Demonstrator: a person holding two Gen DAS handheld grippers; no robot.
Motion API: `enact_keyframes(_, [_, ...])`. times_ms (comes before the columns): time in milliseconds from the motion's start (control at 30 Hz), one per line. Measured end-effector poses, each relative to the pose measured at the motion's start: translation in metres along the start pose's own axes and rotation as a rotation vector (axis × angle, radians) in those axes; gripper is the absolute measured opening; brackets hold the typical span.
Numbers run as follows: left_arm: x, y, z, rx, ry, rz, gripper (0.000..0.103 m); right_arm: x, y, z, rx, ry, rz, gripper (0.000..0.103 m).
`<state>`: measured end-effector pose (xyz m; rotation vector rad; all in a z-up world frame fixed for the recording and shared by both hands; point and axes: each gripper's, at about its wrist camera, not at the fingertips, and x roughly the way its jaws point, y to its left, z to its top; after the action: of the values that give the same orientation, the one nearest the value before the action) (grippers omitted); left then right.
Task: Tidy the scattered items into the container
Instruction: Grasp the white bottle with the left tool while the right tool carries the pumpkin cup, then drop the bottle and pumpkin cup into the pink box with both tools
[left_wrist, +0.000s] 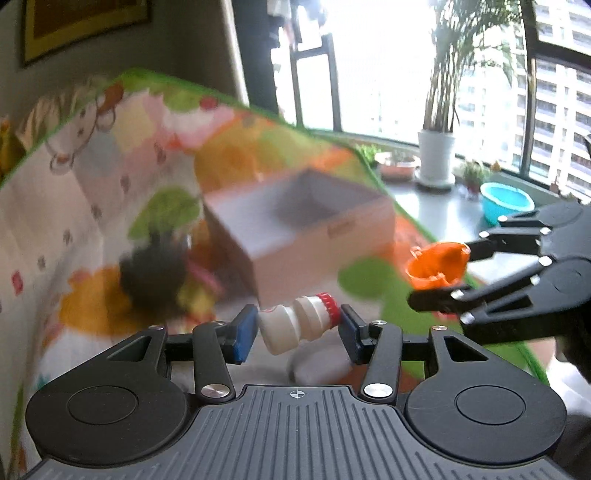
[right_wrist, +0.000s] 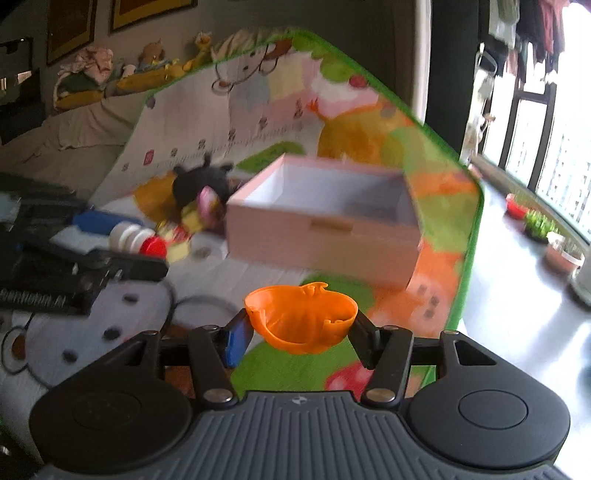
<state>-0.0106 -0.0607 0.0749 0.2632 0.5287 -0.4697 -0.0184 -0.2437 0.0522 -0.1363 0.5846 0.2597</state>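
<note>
1. In the left wrist view, a dark plush toy (left_wrist: 155, 273) lay blurred at centre left of the frame on the colourful play mat (left_wrist: 110, 155), just left of the box.
2. The open pink box (left_wrist: 303, 229) sat at the centre of that frame on the mat; its inside looked empty as far as the blur allowed.
3. Low in the centre, the left gripper (left_wrist: 297, 328) had its jaws closed on a small white bottle with a red cap (left_wrist: 295, 325). The bottle lay sideways between the blue pads, cap toward the right pad, held above the mat and in front of the box.
4. At the right of that frame, the right gripper (left_wrist: 437, 273) clamped an orange cup (left_wrist: 437, 264) between its black fingers.
5. In the right wrist view, the left gripper (right_wrist: 125, 236) showed at the left edge with the white bottle (right_wrist: 133, 236) in its jaws.
6. The plush toy (right_wrist: 201, 184) lay at centre left, just beside the box (right_wrist: 321, 236), which filled the middle of the frame.
7. At lower centre, the right gripper (right_wrist: 301, 326) squeezed the orange cup (right_wrist: 301, 321) from both sides, its open mouth tipped toward the camera, near the box but in front of it.
</note>
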Motion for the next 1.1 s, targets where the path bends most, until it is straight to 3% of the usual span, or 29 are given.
enact_keyframes(233, [0.063, 0.027, 0.063, 0.023, -0.086, 0.0, 0.053, 0.044, -0.042, 0.068, 0.063, -0.064, -0.003, 0.056])
enact_keyframes(500, [0.162, 0.058, 0.105, 0.035, -0.071, 0.015, 0.053, 0.149, -0.096, 0.131, 0.23, -0.022, 0.024, 0.057])
enact_keyframes(533, [0.172, 0.061, 0.107, 0.034, -0.07, 0.012, 0.056, 0.159, -0.101, 0.134, 0.254, -0.016, 0.041, 0.059])
enact_keyframes(600, [0.183, 0.069, 0.109, 0.016, -0.071, 0.022, 0.078, 0.173, -0.109, 0.138, 0.298, -0.016, 0.05, 0.071])
enact_keyframes(633, [0.184, 0.073, 0.109, 0.002, -0.077, 0.034, 0.088, 0.175, -0.111, 0.139, 0.312, -0.025, 0.041, 0.071])
enact_keyframes(767, [0.161, 0.09, 0.102, -0.026, -0.112, 0.061, 0.095, 0.165, -0.111, 0.138, 0.289, -0.076, -0.005, 0.071])
enact_keyframes(933, [0.105, 0.109, 0.07, -0.087, -0.123, 0.102, 0.097, 0.131, -0.09, 0.118, 0.185, -0.109, -0.089, 0.071])
enact_keyframes(1100, [0.058, 0.121, 0.012, -0.119, -0.058, 0.155, 0.098, 0.092, -0.045, 0.089, 0.046, -0.128, -0.094, 0.071])
